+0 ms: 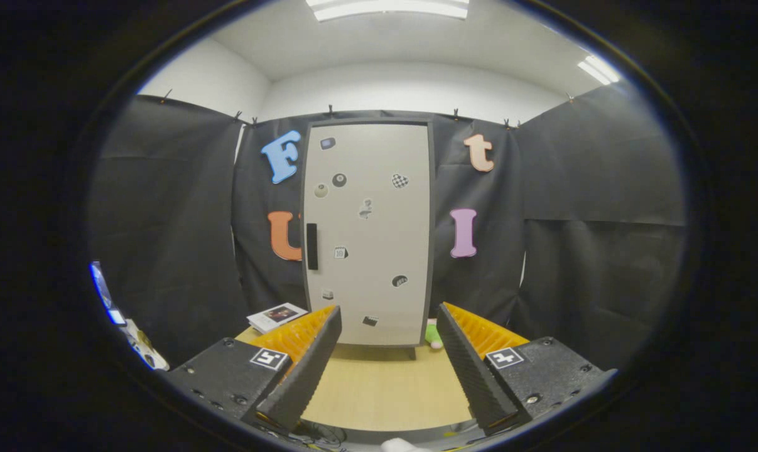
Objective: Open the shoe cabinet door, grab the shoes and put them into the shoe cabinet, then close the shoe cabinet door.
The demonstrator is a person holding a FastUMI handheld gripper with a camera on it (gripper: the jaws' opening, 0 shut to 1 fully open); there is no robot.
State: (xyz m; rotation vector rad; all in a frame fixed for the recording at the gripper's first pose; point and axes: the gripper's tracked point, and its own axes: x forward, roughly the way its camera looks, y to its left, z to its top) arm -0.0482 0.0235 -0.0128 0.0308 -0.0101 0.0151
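A: Starting at the left, what is lying beside the cabinet?

B: A booklet [276,316] is resting on the tabletop [385,389], just past the left finger and left of the cabinet's foot.

A: And the gripper?

B: The gripper [388,370] is hanging over the tabletop with its jaws standing wide apart. Nothing is sitting between them; bare wood is showing in the gap.

A: Where is the shoe cabinet standing?

B: The shoe cabinet [369,232] is standing upright at the far edge of the tabletop, straight beyond the fingers and against the black cloth wall. Its door [379,157] is sitting flush and closed, with a dark handle [312,246] running vertically along the left edge. Small stickers [400,181] are dotting the door's face.

A: Anything to the right?

B: A small green and pink thing [433,334] is peeking out at the cabinet's lower right corner, just beyond the right finger. It is mostly hidden, so what it is cannot be told.
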